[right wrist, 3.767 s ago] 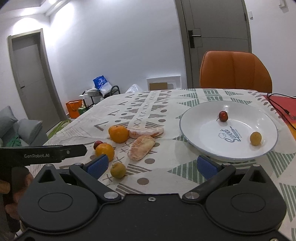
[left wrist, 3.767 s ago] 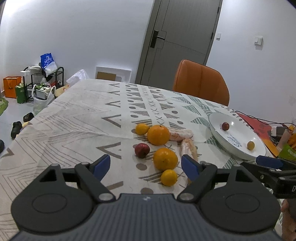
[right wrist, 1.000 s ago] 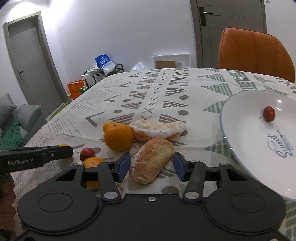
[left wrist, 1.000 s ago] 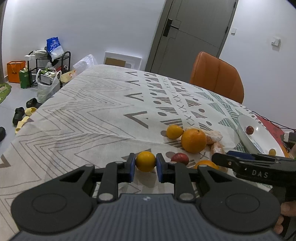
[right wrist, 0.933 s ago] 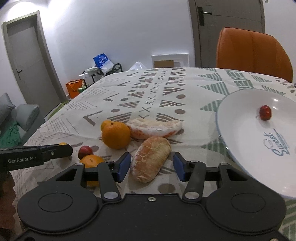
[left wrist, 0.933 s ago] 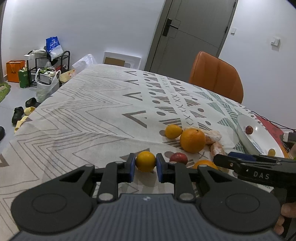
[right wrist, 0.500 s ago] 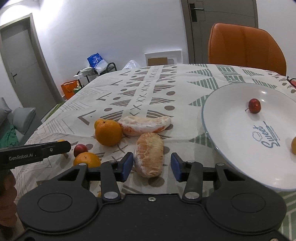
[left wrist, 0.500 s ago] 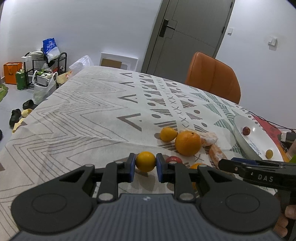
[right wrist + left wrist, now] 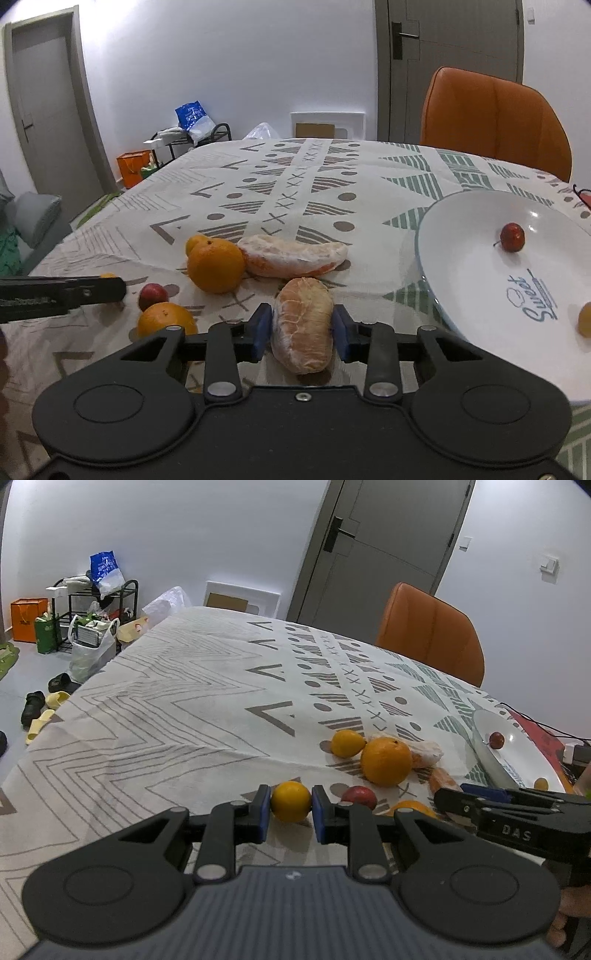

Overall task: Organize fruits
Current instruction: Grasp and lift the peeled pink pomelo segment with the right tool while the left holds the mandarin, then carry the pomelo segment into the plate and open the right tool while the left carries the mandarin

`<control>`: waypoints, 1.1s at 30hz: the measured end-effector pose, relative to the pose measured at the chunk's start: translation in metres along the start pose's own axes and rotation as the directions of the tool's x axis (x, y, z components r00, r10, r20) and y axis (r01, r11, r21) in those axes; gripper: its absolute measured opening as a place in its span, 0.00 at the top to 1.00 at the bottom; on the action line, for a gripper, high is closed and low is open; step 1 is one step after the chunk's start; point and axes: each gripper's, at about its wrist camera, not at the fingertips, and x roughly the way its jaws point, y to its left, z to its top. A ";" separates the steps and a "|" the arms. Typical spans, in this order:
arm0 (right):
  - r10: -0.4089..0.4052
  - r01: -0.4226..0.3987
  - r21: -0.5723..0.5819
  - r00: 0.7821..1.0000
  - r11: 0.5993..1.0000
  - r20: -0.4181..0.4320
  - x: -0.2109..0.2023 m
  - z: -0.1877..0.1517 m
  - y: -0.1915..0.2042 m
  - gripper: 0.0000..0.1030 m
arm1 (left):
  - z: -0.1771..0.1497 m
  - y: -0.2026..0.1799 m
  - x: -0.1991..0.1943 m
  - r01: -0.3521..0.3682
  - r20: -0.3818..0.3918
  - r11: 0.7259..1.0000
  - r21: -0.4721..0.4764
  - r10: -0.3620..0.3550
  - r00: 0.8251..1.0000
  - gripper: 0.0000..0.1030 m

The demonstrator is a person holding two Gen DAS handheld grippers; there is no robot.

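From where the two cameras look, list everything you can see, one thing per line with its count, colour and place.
small yellow-orange fruit: one, between the left gripper's pads
peeled citrus segment: one, pale orange, between the right gripper's pads
second peeled segment: one, on the cloth
oranges: two, on the cloth
small yellow citrus: one, behind the far orange
small red fruit: one, by the near orange
plate: one, white, holding a red fruit and a yellow one
tablecloth: one, patterned
chair: one, orange
left gripper: shut
right gripper: shut
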 end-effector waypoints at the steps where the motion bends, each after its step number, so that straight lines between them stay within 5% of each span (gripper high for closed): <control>1: 0.012 -0.012 0.010 1.000 1.000 0.009 -0.004 -0.001 -0.002 0.67 | 0.001 -0.002 0.000 0.002 0.000 1.000 0.004 -0.002 1.000 0.79; 18: 0.060 -0.074 0.103 0.989 0.992 0.138 -0.055 0.001 -0.032 0.68 | 0.010 -0.043 -0.012 0.037 0.053 0.996 0.085 -0.041 0.998 0.79; 33: -0.007 -0.029 0.152 0.973 0.988 0.230 -0.091 -0.009 -0.068 0.68 | 0.016 -0.088 -0.011 0.077 0.075 0.984 0.161 -0.090 0.993 0.79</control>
